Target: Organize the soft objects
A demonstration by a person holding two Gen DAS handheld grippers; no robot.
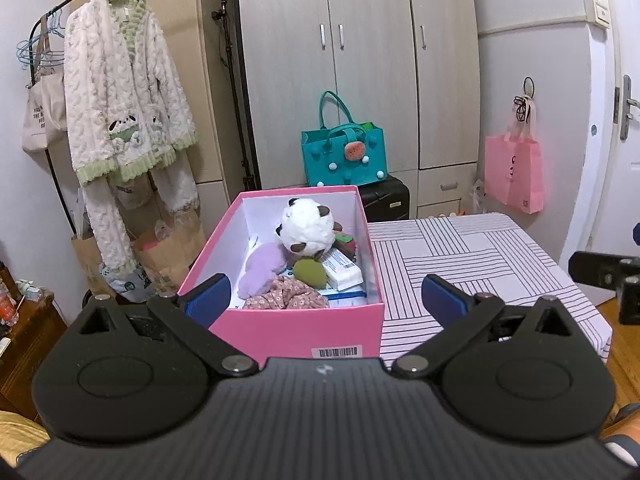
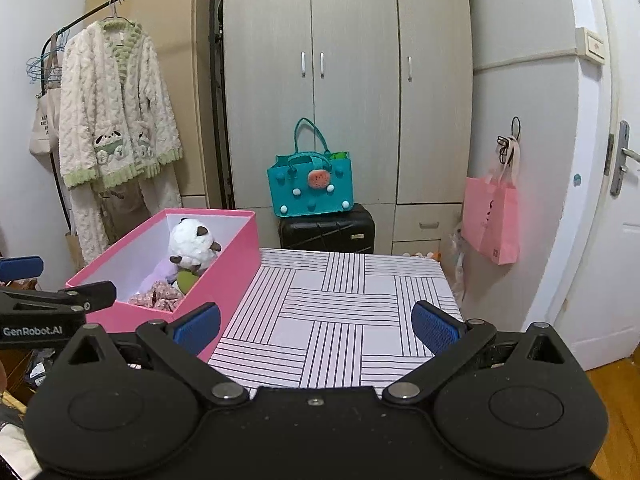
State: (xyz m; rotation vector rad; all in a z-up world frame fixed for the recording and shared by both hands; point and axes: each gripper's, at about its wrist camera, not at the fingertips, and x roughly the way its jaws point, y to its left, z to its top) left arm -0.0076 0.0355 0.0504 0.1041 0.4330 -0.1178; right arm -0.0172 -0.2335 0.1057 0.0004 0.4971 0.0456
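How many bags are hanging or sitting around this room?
4, maybe more hidden: teal tote on the black suitcase, pink bag hung by the door, canvas tote on the rack, paper bag on the floor.

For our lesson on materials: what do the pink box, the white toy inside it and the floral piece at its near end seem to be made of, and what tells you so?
Pink box: probably matt cardboard; thin straight walls, white inside, barcode sticker.
White toy: plush fabric, likely stuffed; fuzzy, rounded surface.
Floral piece: thin printed cloth; soft crumpled folds.
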